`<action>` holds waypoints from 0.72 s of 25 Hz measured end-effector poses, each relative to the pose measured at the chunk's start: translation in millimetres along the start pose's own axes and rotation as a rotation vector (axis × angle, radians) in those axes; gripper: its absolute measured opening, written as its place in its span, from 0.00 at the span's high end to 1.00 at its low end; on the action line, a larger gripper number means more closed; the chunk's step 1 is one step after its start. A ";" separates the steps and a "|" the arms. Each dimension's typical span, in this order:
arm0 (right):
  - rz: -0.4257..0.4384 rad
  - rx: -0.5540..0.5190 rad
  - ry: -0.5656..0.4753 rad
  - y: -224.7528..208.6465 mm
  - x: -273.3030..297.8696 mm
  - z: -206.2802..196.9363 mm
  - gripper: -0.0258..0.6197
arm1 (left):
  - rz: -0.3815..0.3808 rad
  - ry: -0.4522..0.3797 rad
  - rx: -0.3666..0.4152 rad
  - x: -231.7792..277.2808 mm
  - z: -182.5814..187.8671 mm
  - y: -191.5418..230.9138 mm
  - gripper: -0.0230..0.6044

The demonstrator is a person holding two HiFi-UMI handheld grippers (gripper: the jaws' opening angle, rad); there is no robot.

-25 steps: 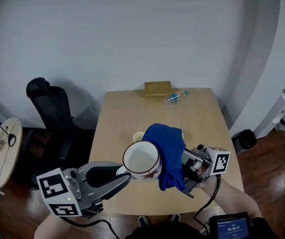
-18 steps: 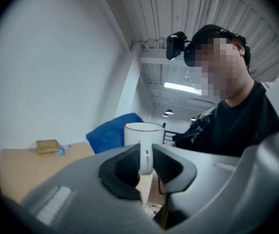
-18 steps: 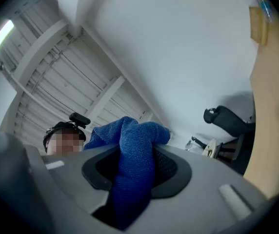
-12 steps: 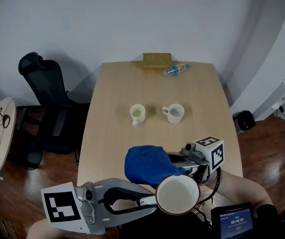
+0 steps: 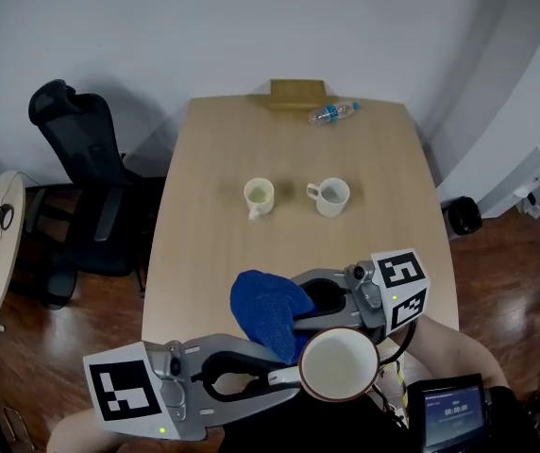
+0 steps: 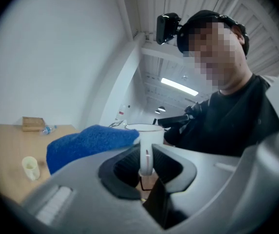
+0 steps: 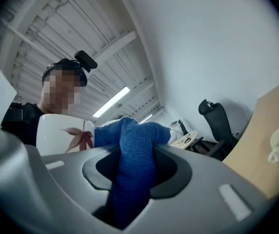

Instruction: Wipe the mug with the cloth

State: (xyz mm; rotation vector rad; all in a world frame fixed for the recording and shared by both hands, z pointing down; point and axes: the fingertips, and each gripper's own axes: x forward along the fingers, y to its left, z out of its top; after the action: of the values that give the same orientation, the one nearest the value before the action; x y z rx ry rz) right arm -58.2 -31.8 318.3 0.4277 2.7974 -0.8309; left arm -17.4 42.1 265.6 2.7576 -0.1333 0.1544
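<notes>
A white mug [image 5: 338,366] with a dark rim and a red leaf print [image 7: 61,133] hangs in the air near the table's front edge. My left gripper [image 5: 284,377] is shut on its handle [image 6: 146,155]. My right gripper [image 5: 300,310] is shut on a blue cloth [image 5: 268,310], which bunches between its jaws [image 7: 132,165]. The cloth lies against the mug's left side [image 6: 88,141]. Both are held close to the person's chest.
On the wooden table [image 5: 213,187] stand a pale yellow cup [image 5: 259,195] and a white cup [image 5: 330,196]. A wooden block [image 5: 297,92] and a plastic bottle [image 5: 334,113] lie at the far edge. A black office chair [image 5: 79,159] stands to the left.
Both grippers have drawn back toward the person with the mug and cloth. The mug went from left of the cloth to lower right of it, and the cloth now presses on its side.
</notes>
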 end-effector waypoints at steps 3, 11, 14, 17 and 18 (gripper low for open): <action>-0.131 -0.099 -0.074 -11.8 -27.2 29.8 0.74 | 0.093 -0.066 0.036 -11.9 22.1 14.8 0.86; -0.815 -0.920 -0.272 38.5 -83.9 143.2 0.74 | 0.498 -0.323 0.084 -69.2 91.0 105.3 0.86; -0.803 -1.119 -0.265 61.6 -55.4 142.8 0.74 | 0.535 -0.384 0.075 -68.7 113.8 127.4 0.86; -0.772 -1.167 -0.215 52.3 -35.3 134.2 0.74 | 0.516 -0.402 0.075 -57.6 129.8 133.6 0.86; -0.777 -1.158 -0.210 45.2 -33.4 133.9 0.74 | 0.507 -0.400 0.080 -53.0 133.2 132.8 0.86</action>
State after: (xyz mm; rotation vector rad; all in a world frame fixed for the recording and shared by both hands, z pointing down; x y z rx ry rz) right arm 1.4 -77.5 194.0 -0.8819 2.6296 0.6946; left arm -73.0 -126.5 183.9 2.7376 -0.9480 -0.2689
